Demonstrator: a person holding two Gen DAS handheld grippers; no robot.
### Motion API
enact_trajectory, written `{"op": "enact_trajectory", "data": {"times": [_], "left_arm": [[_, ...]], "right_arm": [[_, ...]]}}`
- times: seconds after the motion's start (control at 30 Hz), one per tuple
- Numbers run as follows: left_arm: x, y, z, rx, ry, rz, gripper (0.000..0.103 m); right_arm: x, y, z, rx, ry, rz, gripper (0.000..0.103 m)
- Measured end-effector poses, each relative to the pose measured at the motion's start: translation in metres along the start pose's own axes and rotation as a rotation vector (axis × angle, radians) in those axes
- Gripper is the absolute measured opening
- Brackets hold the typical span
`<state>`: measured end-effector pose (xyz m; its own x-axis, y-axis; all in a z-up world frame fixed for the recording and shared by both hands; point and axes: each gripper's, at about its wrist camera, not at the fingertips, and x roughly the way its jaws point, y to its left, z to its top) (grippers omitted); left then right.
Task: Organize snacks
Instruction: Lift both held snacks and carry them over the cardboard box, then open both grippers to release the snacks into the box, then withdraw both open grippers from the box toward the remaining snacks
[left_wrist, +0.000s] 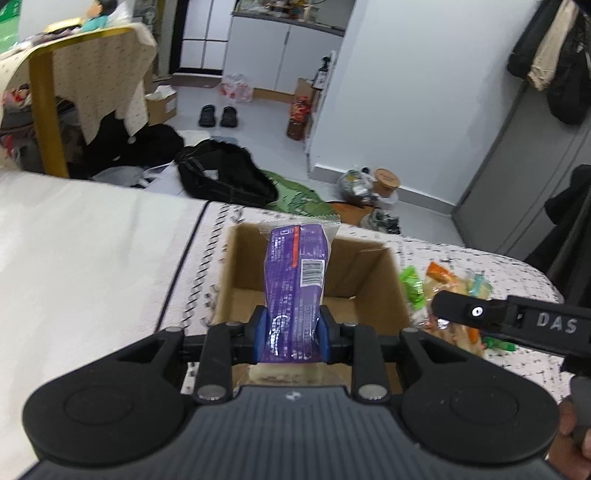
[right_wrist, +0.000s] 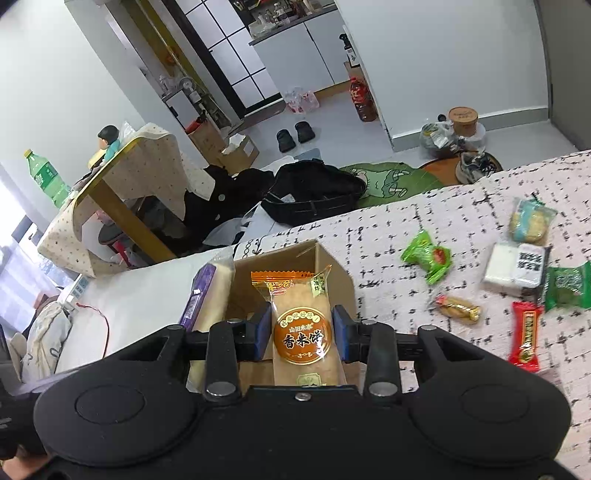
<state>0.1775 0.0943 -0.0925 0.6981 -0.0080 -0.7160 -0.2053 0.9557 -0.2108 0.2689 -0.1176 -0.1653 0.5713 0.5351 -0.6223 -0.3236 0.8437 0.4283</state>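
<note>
My left gripper is shut on a purple snack packet, which hangs over the open cardboard box on the patterned bed cover. My right gripper is shut on an orange rice-cracker packet, held above the same cardboard box. In the right wrist view the purple packet shows at the box's left wall. A black finger of the right gripper reaches in from the right in the left wrist view.
Loose snacks lie on the cover right of the box: a green packet, a small gold-wrapped sweet, a red bar, a white pack, a round cracker pack. Past the bed edge a black bag lies on the floor.
</note>
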Motion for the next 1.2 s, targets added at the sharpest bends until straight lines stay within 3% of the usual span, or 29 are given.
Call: {"op": "enact_trajectory", "data": {"times": [0.2, 0.43, 0.5, 0.53, 0.57, 0.8, 1.03, 1.2], "left_arm": [[0.009, 0.011, -0.004, -0.006, 0.026, -0.002, 0.027], [0.006, 0.014, -0.002, -0.029, -0.004, 0.014, 0.031], [0.003, 0.014, -0.002, -0.039, -0.004, 0.012, 0.033], [0.002, 0.014, -0.001, -0.038, -0.005, 0.011, 0.034], [0.001, 0.013, -0.001, -0.033, -0.007, 0.013, 0.038], [-0.007, 0.003, 0.001, -0.001, -0.014, 0.024, 0.066], [-0.011, -0.007, -0.002, 0.008, -0.014, 0.008, 0.081], [-0.015, -0.022, -0.003, 0.025, -0.034, -0.014, 0.099]], "right_arm": [[0.015, 0.011, -0.004, 0.002, 0.018, 0.007, 0.035], [0.025, 0.017, -0.004, 0.017, 0.011, -0.005, 0.036], [0.027, 0.018, -0.002, 0.017, 0.003, 0.001, 0.042], [0.028, 0.019, 0.000, 0.015, 0.004, 0.009, 0.055], [0.027, 0.019, 0.001, 0.012, 0.000, 0.014, 0.063], [0.007, 0.010, 0.003, 0.007, -0.028, 0.013, 0.069], [-0.016, -0.006, -0.001, -0.012, -0.041, -0.019, 0.084], [-0.034, -0.022, -0.004, -0.022, -0.058, -0.049, 0.091]]}}
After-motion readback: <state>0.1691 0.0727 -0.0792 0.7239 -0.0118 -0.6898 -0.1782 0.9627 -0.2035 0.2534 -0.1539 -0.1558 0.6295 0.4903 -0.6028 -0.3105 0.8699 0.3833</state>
